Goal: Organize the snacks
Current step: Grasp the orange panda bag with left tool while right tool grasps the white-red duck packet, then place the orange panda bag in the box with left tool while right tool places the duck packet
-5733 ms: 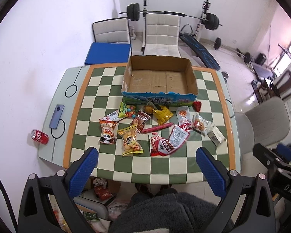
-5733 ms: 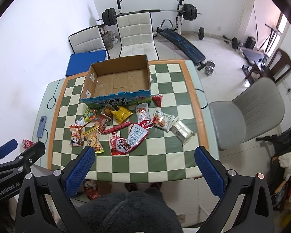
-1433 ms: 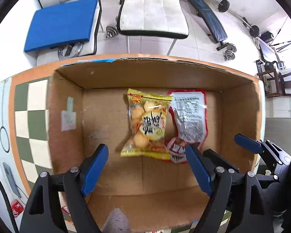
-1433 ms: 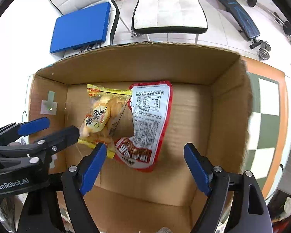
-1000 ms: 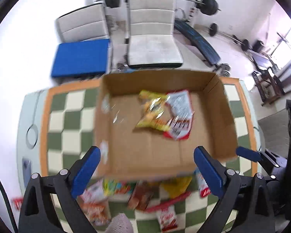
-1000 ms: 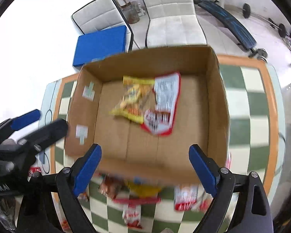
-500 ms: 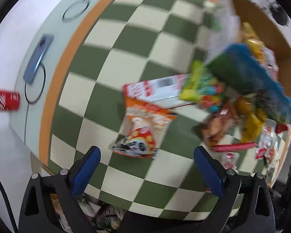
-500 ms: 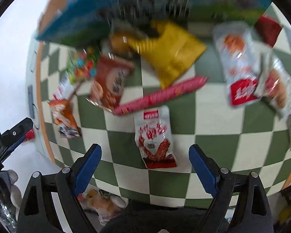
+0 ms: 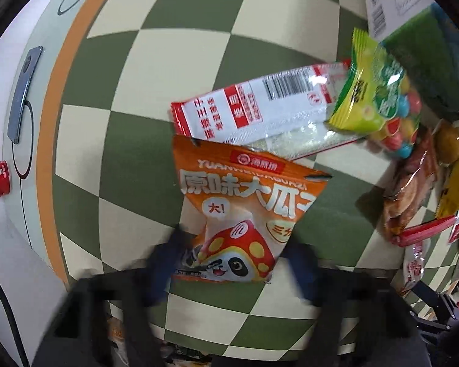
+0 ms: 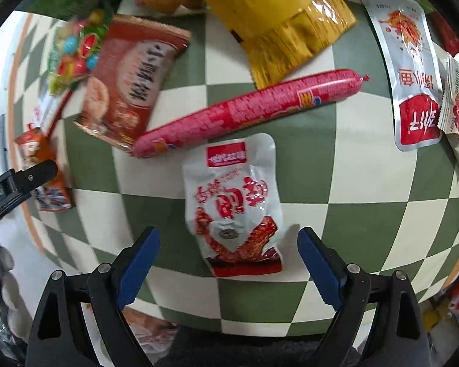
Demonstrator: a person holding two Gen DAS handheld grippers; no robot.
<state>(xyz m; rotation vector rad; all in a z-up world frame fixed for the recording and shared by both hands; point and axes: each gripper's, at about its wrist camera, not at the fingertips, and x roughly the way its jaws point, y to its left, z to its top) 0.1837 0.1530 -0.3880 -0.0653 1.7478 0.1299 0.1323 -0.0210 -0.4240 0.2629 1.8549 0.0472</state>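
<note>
Directly between the left tongs [image 9: 232, 253], whose jaws have just been closing, sits the near end of the orange seed packet [image 9: 244, 211]; whether the blurred pads press it cannot be told. Its long axis runs away from the tongs; print reads "YUANWEIDAGUAZI" above a panda. Similarly, the right tongs [image 10: 228, 263] stand wide and empty astride the white jerky pouch [image 10: 234, 202], lengthwise to them on the table [image 10: 367, 214]. Beyond lie a pink sausage [image 10: 248, 113] and a barcoded white packet [image 9: 254, 110].
</note>
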